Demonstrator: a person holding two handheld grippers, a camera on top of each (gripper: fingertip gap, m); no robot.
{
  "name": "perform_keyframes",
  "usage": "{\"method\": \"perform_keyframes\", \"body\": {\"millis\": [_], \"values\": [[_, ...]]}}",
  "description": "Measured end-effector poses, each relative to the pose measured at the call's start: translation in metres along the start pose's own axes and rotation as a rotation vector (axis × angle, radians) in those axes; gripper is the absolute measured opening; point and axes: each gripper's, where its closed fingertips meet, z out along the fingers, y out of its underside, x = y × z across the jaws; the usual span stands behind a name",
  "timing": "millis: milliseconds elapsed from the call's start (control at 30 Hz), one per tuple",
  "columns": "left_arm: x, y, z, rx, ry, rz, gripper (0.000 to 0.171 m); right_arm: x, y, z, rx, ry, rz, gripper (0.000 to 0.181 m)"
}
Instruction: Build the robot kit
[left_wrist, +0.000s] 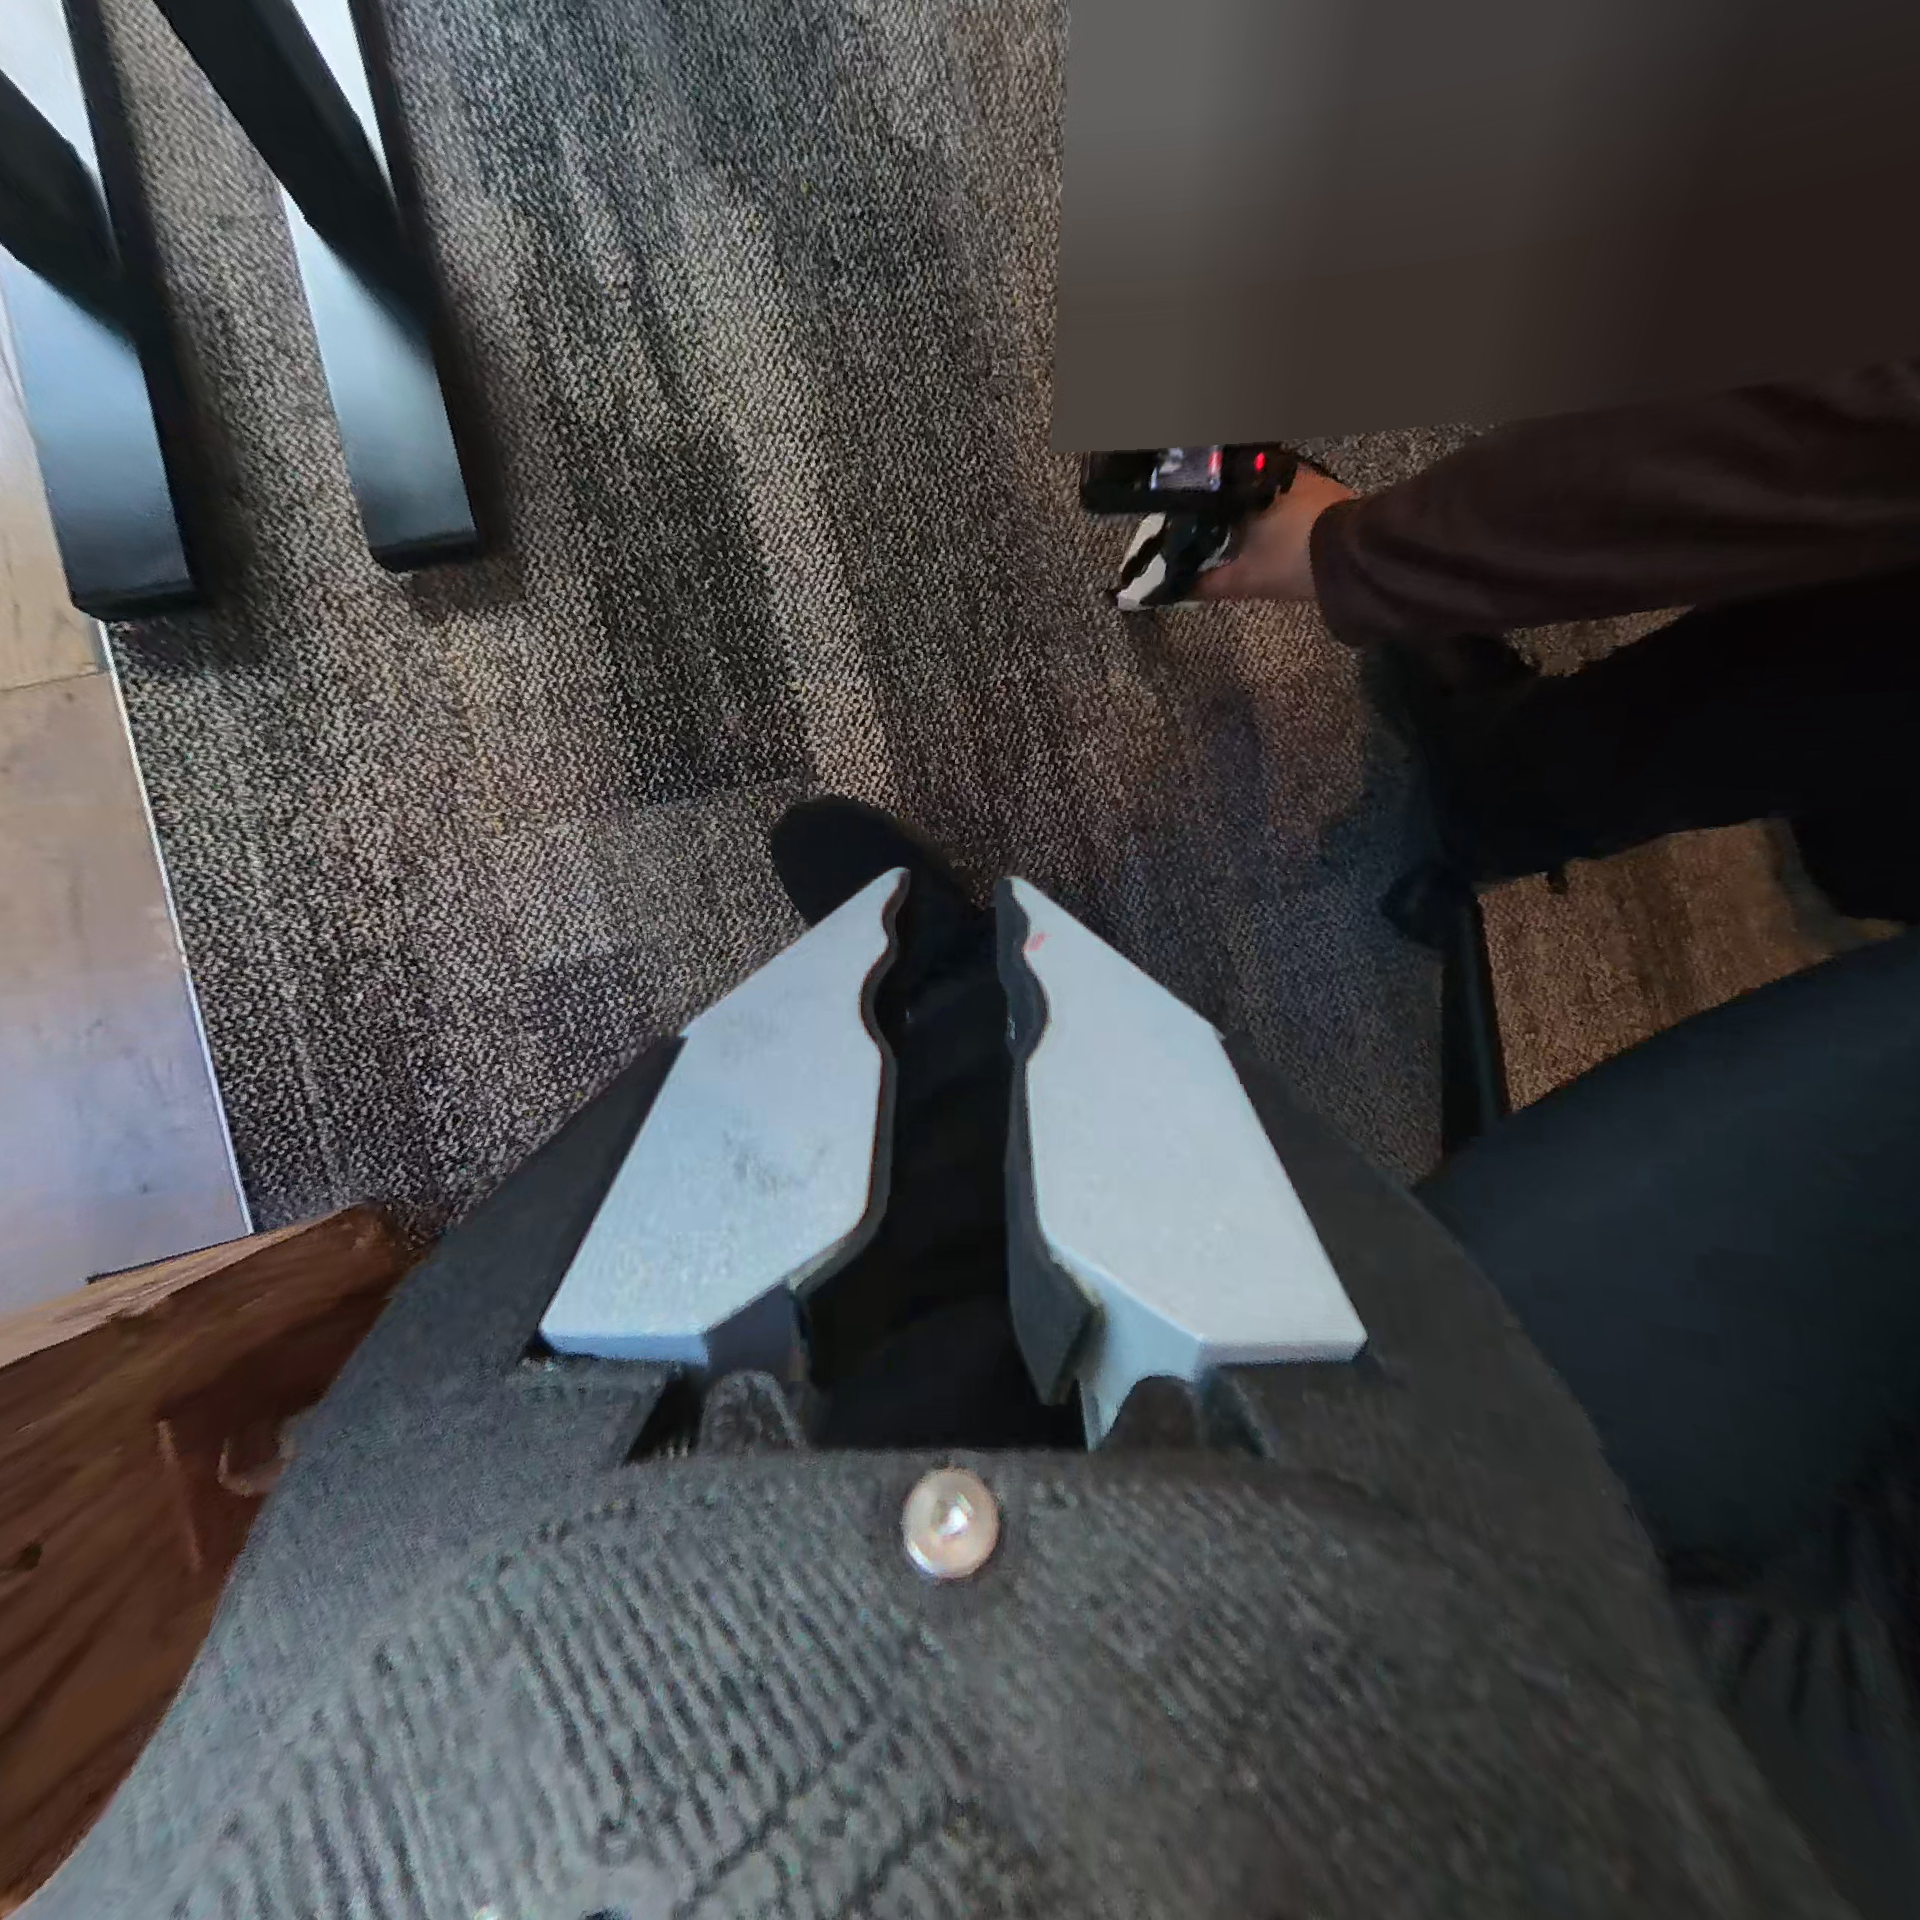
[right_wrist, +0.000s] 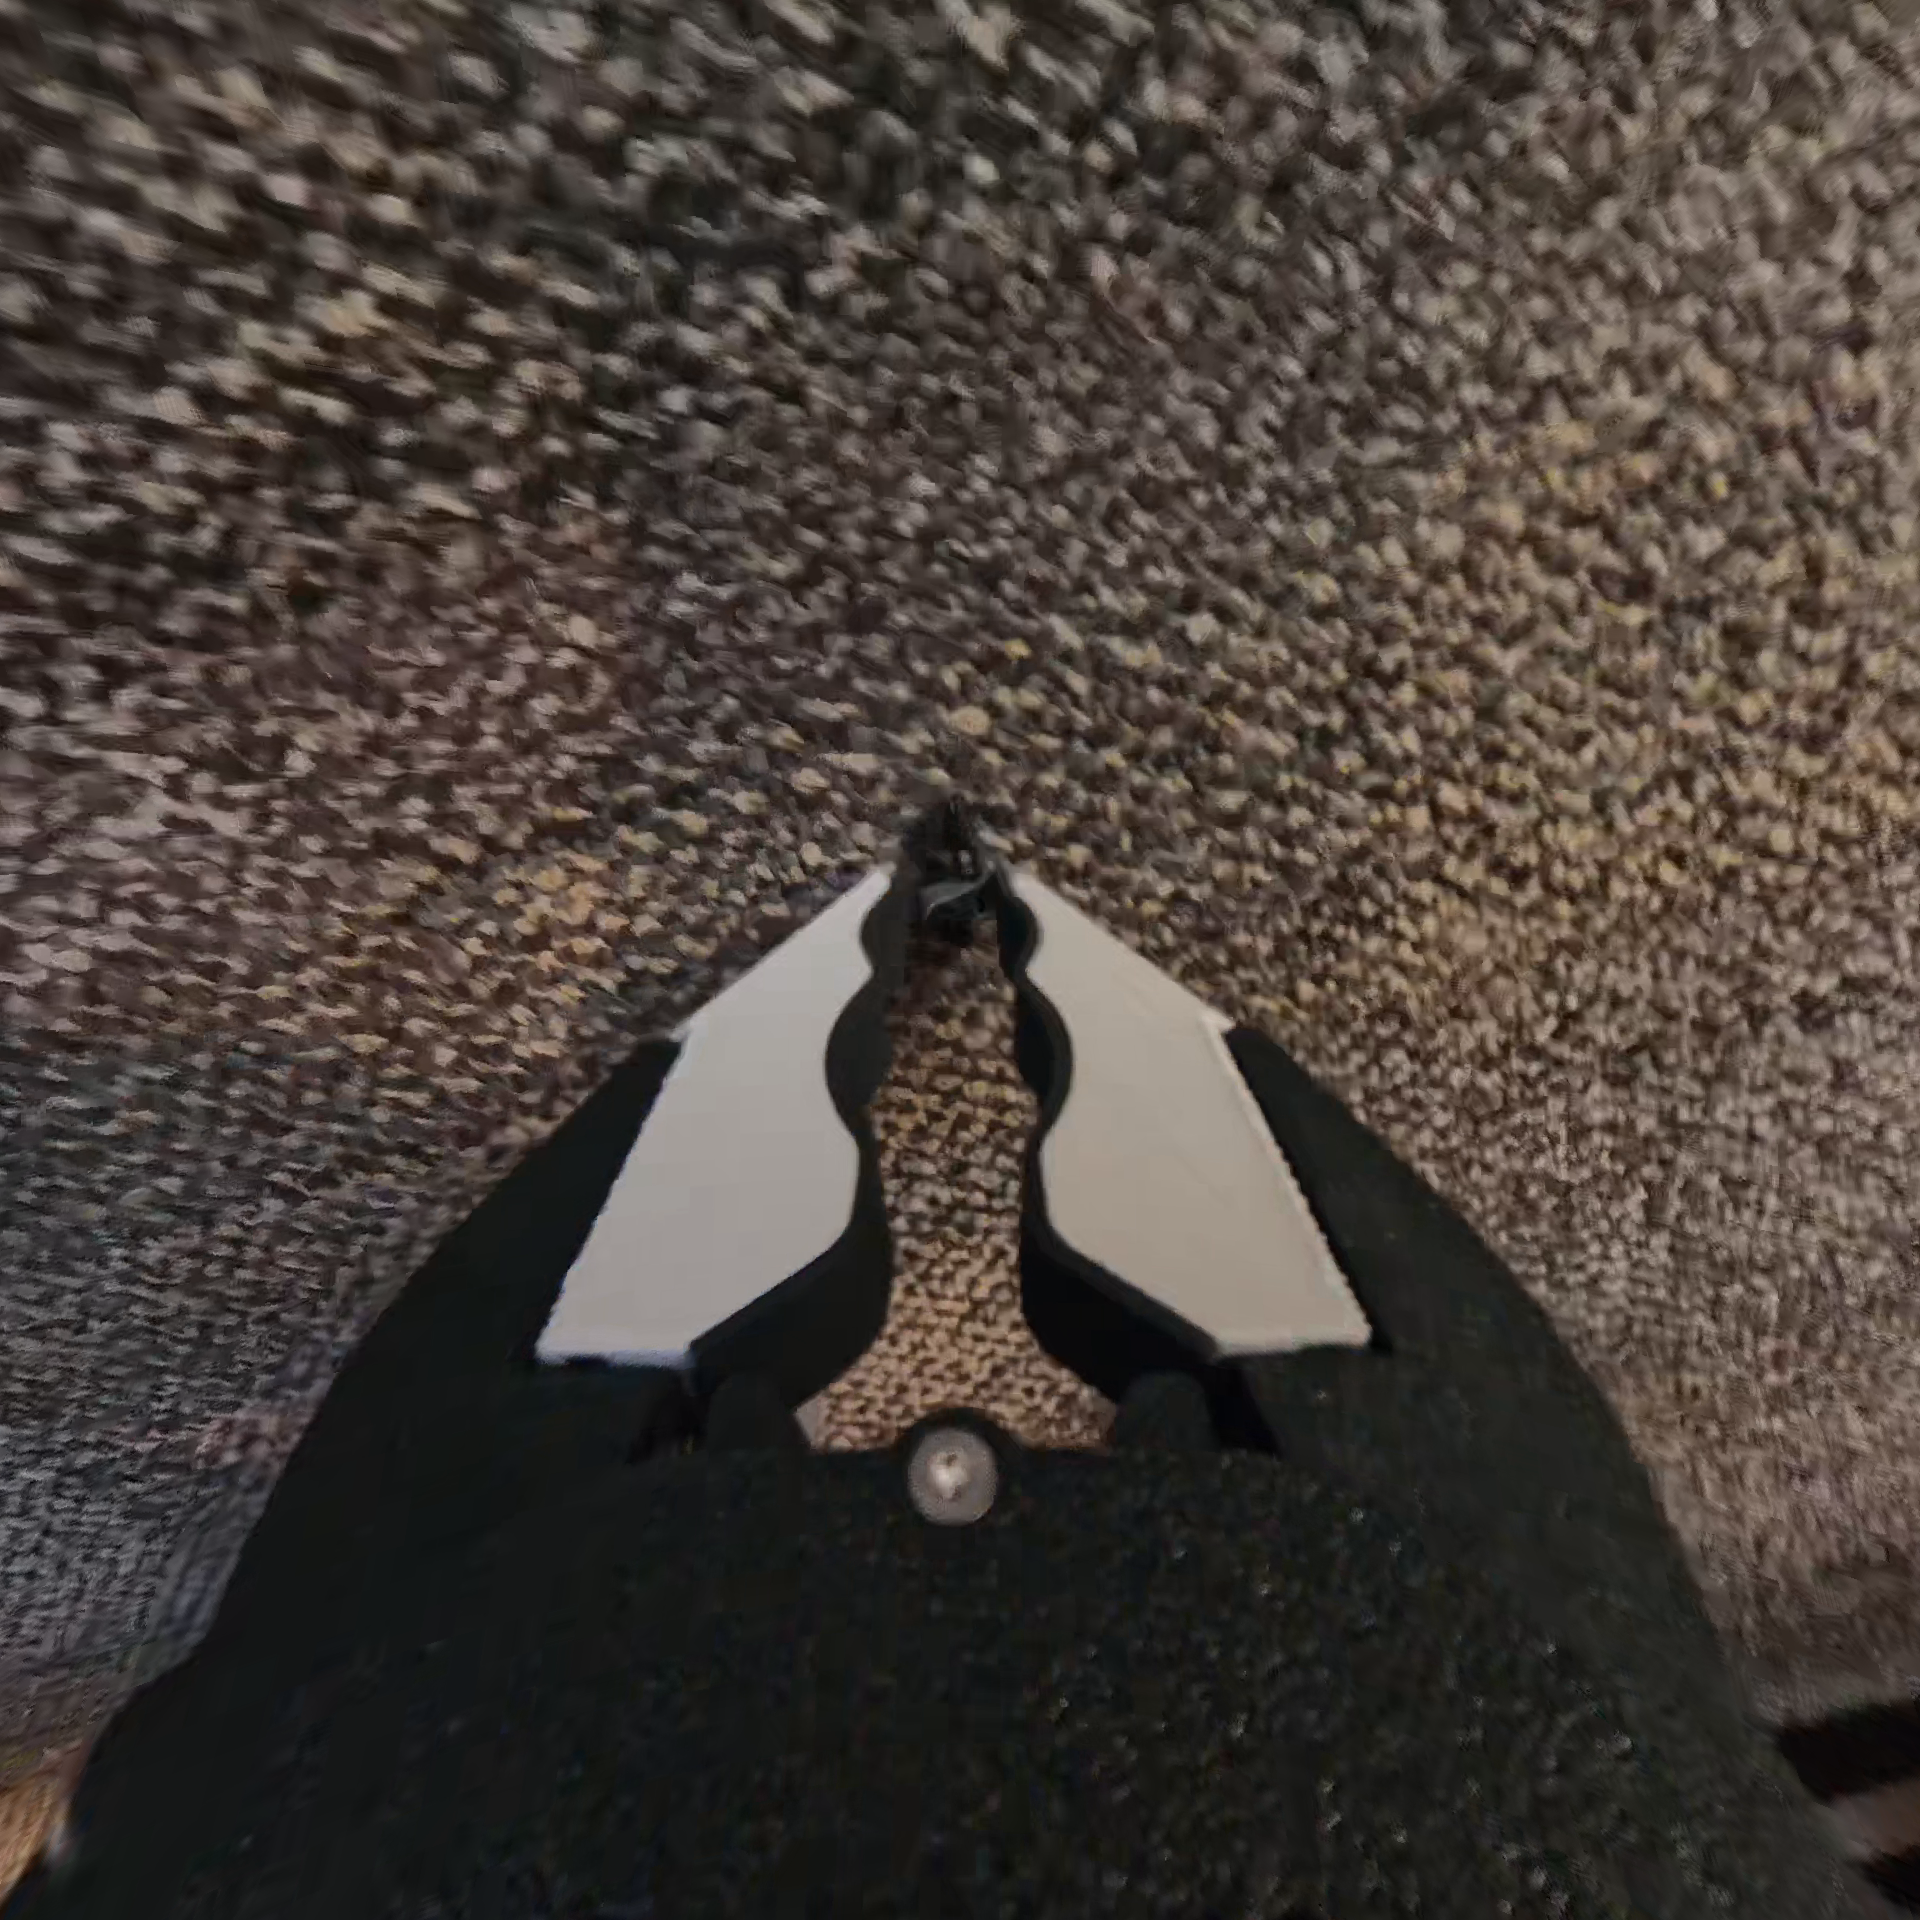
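My left gripper points down at a dark speckled carpet. Its grey fingers stand a narrow gap apart, shut on a black object that fills the gap and sticks out past the tips; its kind is unclear. My right gripper hovers close over the same carpet, shut on a small black object pinched at the very tips. The right gripper also shows in the left wrist view, low over the carpet, held by a hand in a dark sleeve.
Black metal furniture legs stand at the upper left beside a strip of smooth grey floor. A brown wooden corner is at the lower left. A person's dark trouser leg and a thin black post are on the right. The gap from one gripper's tips to the other's is roughly 65 cm.
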Motion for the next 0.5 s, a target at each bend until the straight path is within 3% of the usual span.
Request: {"method": "perform_keyframes", "body": {"millis": [167,267,400,500], "values": [[-0.003,0.005,-0.003,0.005,0.027,-0.023,0.011,-0.002,0.003,-0.003,0.015,-0.012,0.066,0.010],[-0.001,0.003,-0.009,0.016,0.037,-0.015,0.010,-0.007,0.002,-0.025,0.036,-0.030,0.072,0.010],[0.015,-0.033,-0.026,0.089,0.076,0.040,0.010,-0.025,-0.022,-0.108,0.109,-0.054,-0.101,0.010],[0.040,-0.072,-0.037,0.163,0.129,0.172,0.010,-0.051,-0.051,-0.215,0.235,-0.070,-0.228,0.010]]}}
